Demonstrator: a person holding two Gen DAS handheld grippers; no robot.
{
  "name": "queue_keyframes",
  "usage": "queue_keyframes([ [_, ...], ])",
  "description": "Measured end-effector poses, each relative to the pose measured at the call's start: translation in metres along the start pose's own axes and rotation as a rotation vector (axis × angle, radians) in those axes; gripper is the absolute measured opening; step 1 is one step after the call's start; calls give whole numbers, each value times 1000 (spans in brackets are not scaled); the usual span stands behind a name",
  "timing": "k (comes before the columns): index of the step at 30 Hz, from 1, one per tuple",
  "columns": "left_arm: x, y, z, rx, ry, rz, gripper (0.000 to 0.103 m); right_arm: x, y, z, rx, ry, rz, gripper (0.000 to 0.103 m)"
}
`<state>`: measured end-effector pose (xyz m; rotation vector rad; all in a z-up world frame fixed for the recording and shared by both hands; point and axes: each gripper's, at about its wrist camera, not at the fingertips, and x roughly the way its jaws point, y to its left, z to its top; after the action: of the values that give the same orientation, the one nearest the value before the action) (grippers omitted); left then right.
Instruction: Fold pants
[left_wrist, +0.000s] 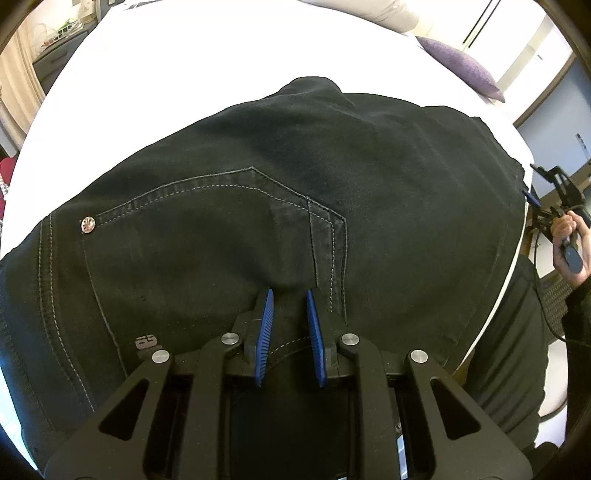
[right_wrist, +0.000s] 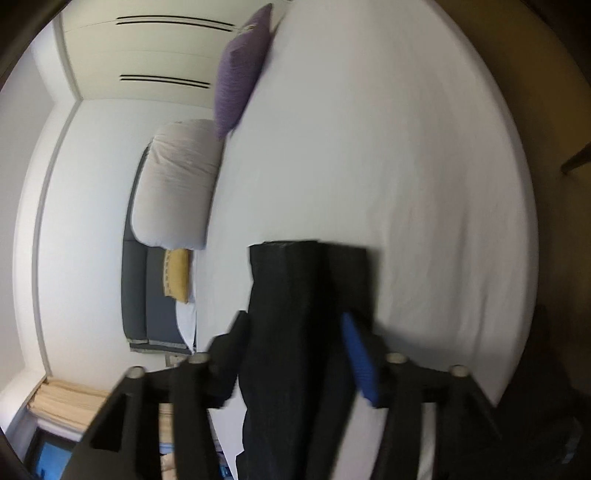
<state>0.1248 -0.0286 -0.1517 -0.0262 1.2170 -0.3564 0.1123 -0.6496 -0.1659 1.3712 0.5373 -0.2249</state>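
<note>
The left gripper (left_wrist: 290, 295) points steeply down at the black pants (left_wrist: 258, 221). Its two blue fingers (left_wrist: 265, 332) stand close together and pinch a fold of the dark cloth, right by the stitched back pocket (left_wrist: 207, 221). The pants spread out ahead of this gripper and to both sides, lying on the white bed (left_wrist: 184, 74). Far off to its right, a hand (left_wrist: 569, 236) holds the other tool at the bed's edge.

The right gripper (right_wrist: 295, 332) is rolled onto its side and tips a little downward. The picture is blurred. A strip of the pants (right_wrist: 295, 314) hangs between its jaws, which stand wide. One blue finger (right_wrist: 360, 363) shows beside the cloth, not pressing on it. A purple pillow (right_wrist: 242, 70) lies far ahead.
</note>
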Motion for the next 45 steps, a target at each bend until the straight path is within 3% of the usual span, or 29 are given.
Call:
queue_keyframes([
  [6,1,3,-2,-11,-8,9,19,25,14,-17,-35,51,-31,58],
  [11,1,2,-3,-15,-10,15,19,41,14,-26,-14,100,-15,31],
  [13,1,2,-4,-15,-11,16,19,41,10,-28,-8,101,-22,8],
  [15,0,2,-4,-14,-11,15,19,38,4,-28,7,87,-37,5],
  [22,-2,5,-4,-18,-8,6,19,3,-5,-28,22,-28,-63,3],
  [25,-2,6,-4,-17,-9,5,19,5,-8,-30,20,-30,-74,3],
  [27,-3,6,-4,-17,-10,5,19,8,-9,-29,21,-11,-32,4],
  [30,-3,6,-5,-23,-14,4,19,20,-10,-23,40,39,1,10],
  [33,-4,7,-6,-20,-15,6,19,23,-14,-12,63,17,13,14],
  [36,-4,7,-6,-18,-15,6,19,27,-21,2,100,1,40,13],
  [39,-4,6,-6,-20,-16,6,19,28,-24,11,107,2,32,5],
  [45,-4,6,-6,-20,-16,6,19,9,-22,2,104,-46,15,4],
])
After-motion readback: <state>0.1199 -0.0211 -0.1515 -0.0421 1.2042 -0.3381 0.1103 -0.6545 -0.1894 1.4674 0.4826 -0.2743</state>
